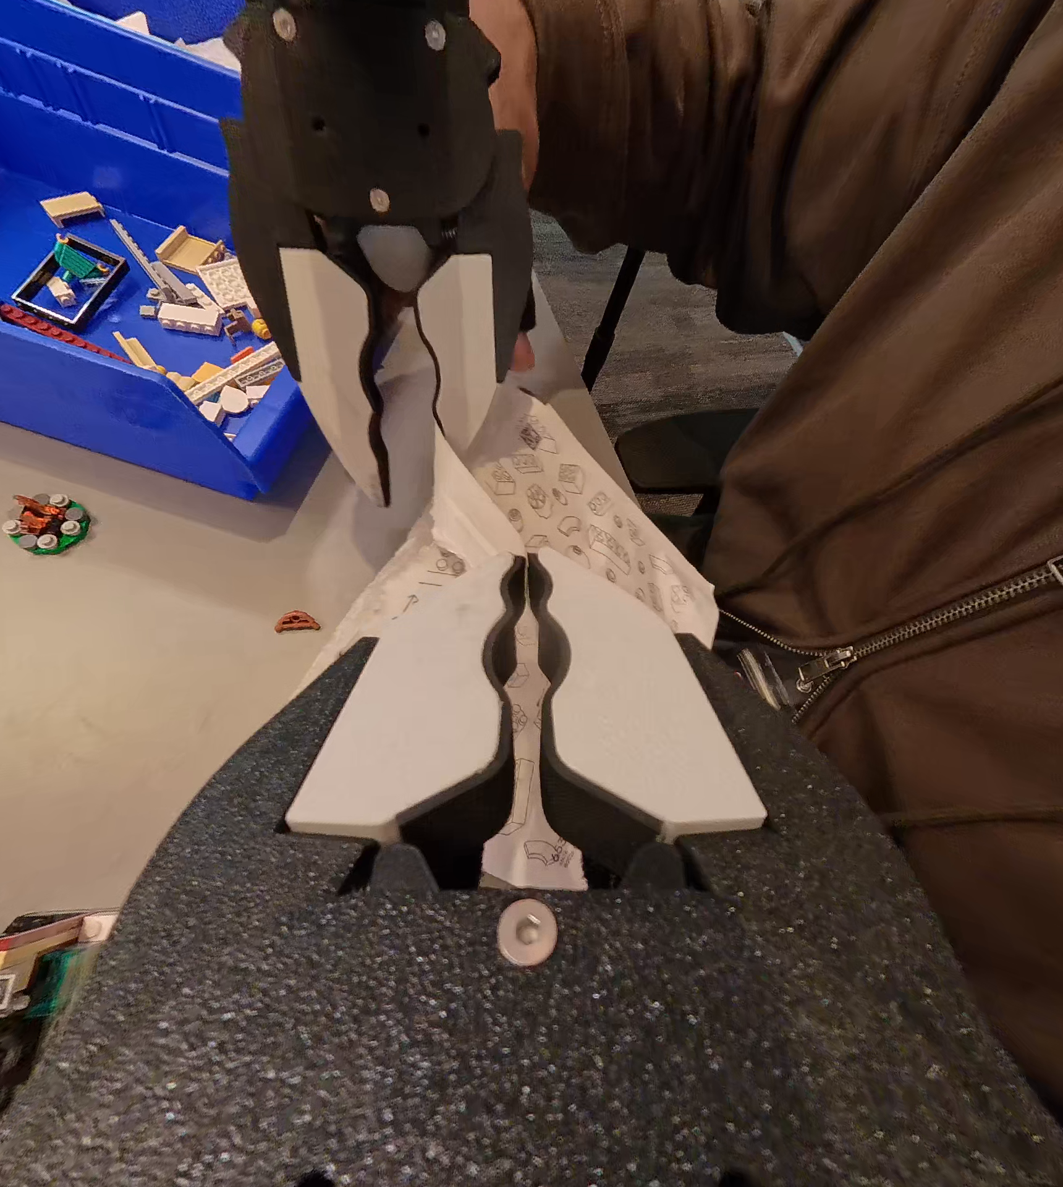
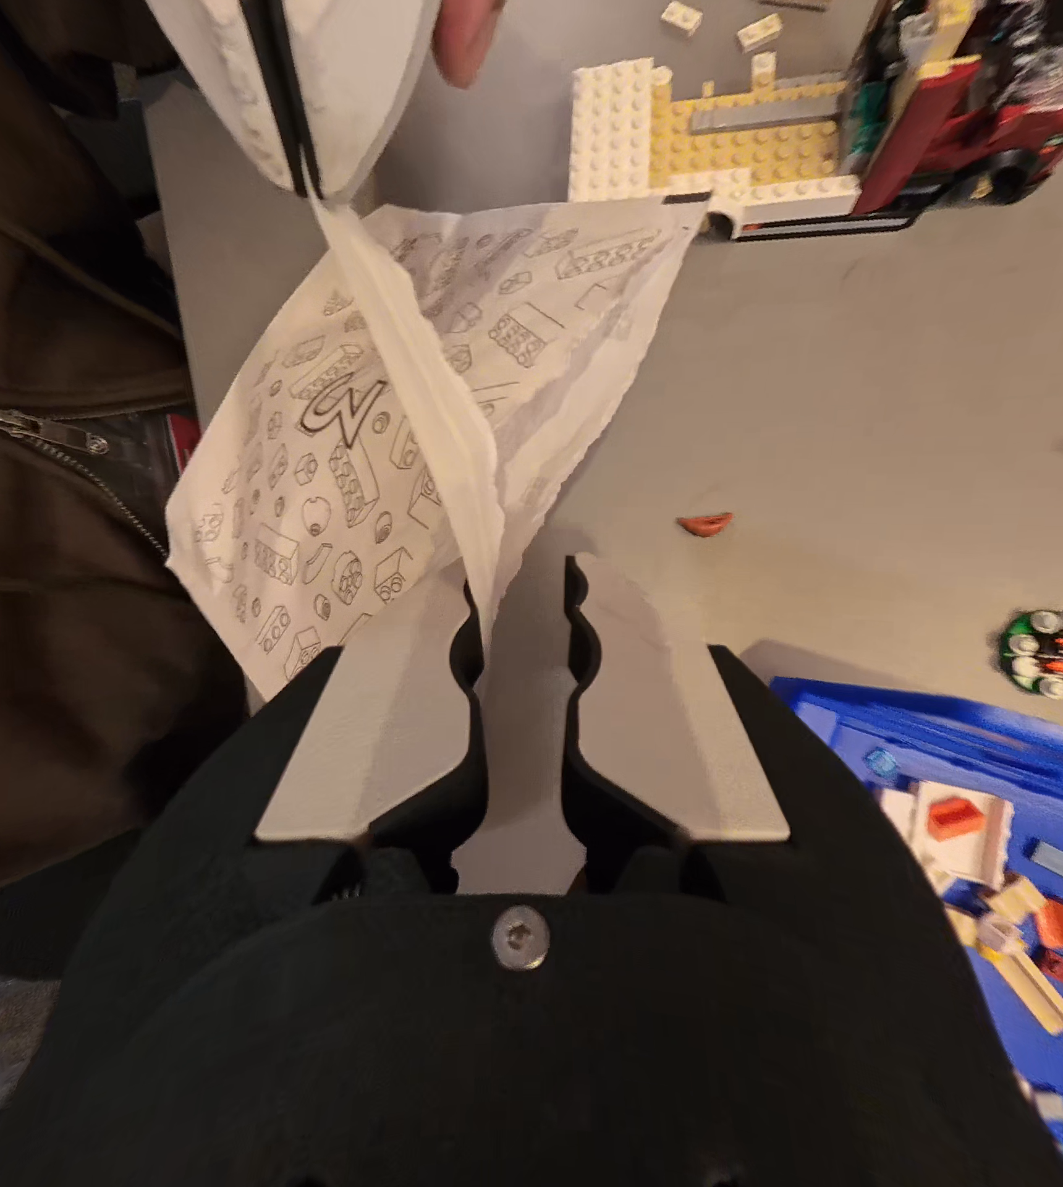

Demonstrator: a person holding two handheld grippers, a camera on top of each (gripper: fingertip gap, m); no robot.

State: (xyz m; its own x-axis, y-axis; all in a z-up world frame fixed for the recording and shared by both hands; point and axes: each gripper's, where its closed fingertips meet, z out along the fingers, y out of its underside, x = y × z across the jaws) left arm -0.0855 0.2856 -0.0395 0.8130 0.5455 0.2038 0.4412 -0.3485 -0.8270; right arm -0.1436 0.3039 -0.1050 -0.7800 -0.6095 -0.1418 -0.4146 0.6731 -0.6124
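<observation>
A torn white paper bag (image 1: 587, 507) printed with brick drawings hangs in the air over the grey table's edge. My left gripper (image 1: 526, 568) is shut on it, and the paper runs back between its fingers. In the right wrist view the left gripper (image 2: 314, 193) pinches the bag (image 2: 323, 449) from above. My right gripper (image 2: 522, 578) is open. A folded edge of the bag lies against its left finger (image 2: 468, 616), while the other finger stands clear of it. From the left wrist view the right gripper (image 1: 416, 462) points down with its fingers apart around the paper.
A blue bin (image 1: 131, 398) of loose bricks stands on the table (image 1: 131, 674). A small green round build (image 1: 47, 523) and a small brown piece (image 1: 298, 622) lie near it. A red brick building (image 2: 965, 109) on white and tan plates is farther off. A person's brown jacket (image 1: 901, 449) is close. Across from one pair of fingers to the other is roughly 9 cm. From my right tips it is roughly 9 cm to the small brown piece (image 1: 298, 622); from my left, 15 cm. Seen from the right wrist view (image 2: 705, 527) as well.
</observation>
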